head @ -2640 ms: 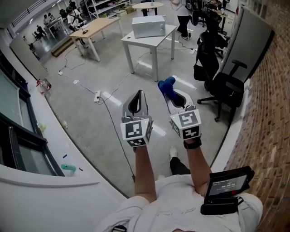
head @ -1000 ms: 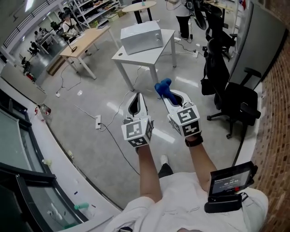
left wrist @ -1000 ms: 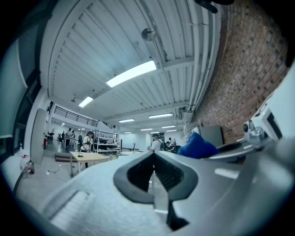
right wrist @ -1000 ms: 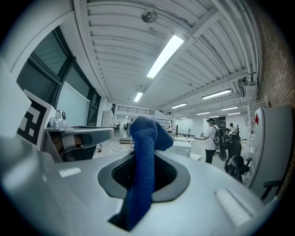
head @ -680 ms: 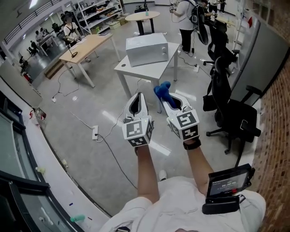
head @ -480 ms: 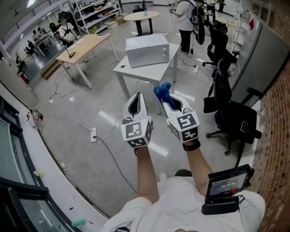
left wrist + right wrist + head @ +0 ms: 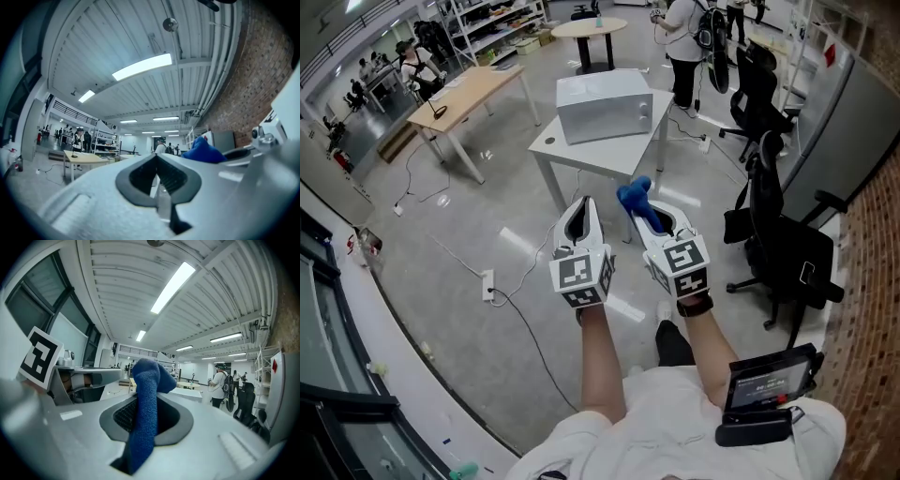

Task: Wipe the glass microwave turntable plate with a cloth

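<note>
Glass turntable plate is not to be seen in any view. It is judged to lie inside the microwave (image 7: 605,105), whose door side cannot be made out from here. The microwave is set on a white table (image 7: 551,148). Both grippers are held in the air well short of it, on its near side, above the floor.

The left gripper (image 7: 584,204) is carried with its jaws brought together and nothing between them. The right gripper (image 7: 649,214) is clamped on a blue cloth (image 7: 636,194). A fold of the cloth is pinched between the jaws, and the rest sticks out beyond them toward the microwave.

The step in hand is judged to be the approach, with no wiping begun. It would be done well if the microwave were reached from its door side, so the table should be rounded or faced squarely before anything is touched. The left gripper is best kept for the door and for steadying or lifting out the plate, since the right is taken up by the cloth.

Glass is smooth and heavy, so any hold on the rim should be firm and kept low over the table. The cloth should be held tightly pinched; enough is left beyond the jaws for the fabric to be pressed flat. An office chair (image 7: 778,246) to the right of the microwave and a cable (image 7: 525,314) on the floor on its near side should be skirted.
</note>
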The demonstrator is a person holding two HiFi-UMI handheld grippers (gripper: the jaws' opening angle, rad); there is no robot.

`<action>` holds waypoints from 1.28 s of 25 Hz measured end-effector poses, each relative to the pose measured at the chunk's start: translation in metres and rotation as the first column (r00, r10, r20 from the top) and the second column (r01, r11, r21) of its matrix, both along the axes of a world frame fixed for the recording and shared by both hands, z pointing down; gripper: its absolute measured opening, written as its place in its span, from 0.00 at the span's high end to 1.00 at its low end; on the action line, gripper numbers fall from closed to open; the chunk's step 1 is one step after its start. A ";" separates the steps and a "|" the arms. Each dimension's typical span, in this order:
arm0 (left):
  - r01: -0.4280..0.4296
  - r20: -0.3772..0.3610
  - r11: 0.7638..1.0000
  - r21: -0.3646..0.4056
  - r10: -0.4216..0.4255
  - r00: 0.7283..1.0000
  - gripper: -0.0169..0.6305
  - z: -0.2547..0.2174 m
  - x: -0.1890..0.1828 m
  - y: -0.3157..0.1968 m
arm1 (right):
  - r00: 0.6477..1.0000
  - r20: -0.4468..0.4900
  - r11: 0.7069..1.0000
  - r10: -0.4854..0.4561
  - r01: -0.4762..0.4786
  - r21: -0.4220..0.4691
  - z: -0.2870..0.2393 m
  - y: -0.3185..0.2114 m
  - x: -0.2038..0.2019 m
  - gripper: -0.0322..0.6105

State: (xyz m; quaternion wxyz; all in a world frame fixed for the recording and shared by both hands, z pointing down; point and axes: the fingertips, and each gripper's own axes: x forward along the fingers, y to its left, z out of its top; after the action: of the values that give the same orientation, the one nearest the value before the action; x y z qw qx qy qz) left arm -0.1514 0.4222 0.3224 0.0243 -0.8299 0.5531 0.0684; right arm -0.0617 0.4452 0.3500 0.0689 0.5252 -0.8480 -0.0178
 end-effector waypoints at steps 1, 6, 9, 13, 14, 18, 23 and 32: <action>-0.008 0.002 1.000 -0.010 0.008 1.000 0.97 0.001 0.005 -0.009 | 1.000 0.002 1.000 -0.003 0.003 -0.006 0.003 -0.011 0.002 0.85; 0.015 0.047 1.000 0.000 -0.015 0.999 0.97 -0.006 0.013 -0.067 | 0.999 0.045 1.000 -0.014 0.014 0.000 -0.003 -0.077 0.013 0.85; 0.035 0.050 0.998 0.046 -0.037 0.998 0.97 -0.021 0.024 -0.104 | 0.998 0.055 0.999 -0.043 0.041 0.029 -0.016 -0.114 0.021 0.85; 0.001 0.070 0.998 0.070 -0.006 0.998 0.97 -0.033 0.067 -0.152 | 0.997 0.060 0.996 -0.049 0.045 0.076 -0.038 -0.165 0.052 0.85; -0.008 0.079 0.997 0.071 0.002 0.997 0.97 -0.036 0.076 -0.163 | 0.997 0.064 0.996 -0.045 0.040 0.080 -0.042 -0.177 0.060 0.85; -0.013 0.075 0.996 0.091 0.006 0.997 0.97 -0.050 0.100 -0.205 | 0.997 0.073 0.996 -0.035 0.029 0.085 -0.049 -0.220 0.088 0.85; -0.016 0.070 0.997 0.076 0.011 0.998 0.97 -0.042 0.130 -0.249 | 0.997 0.072 0.996 -0.033 0.028 0.080 -0.045 -0.258 0.117 0.85; -0.029 0.124 0.999 0.020 0.026 0.992 0.97 -0.011 0.165 -0.299 | 0.994 0.107 1.000 0.013 -0.012 -0.006 -0.002 -0.318 0.161 0.85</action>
State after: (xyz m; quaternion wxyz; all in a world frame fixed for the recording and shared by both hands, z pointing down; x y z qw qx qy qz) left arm 0.0140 0.1229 0.3115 0.0667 -0.8397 0.5384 0.0234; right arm 0.0994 0.1274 0.3479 0.0249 0.5305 -0.8472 0.0129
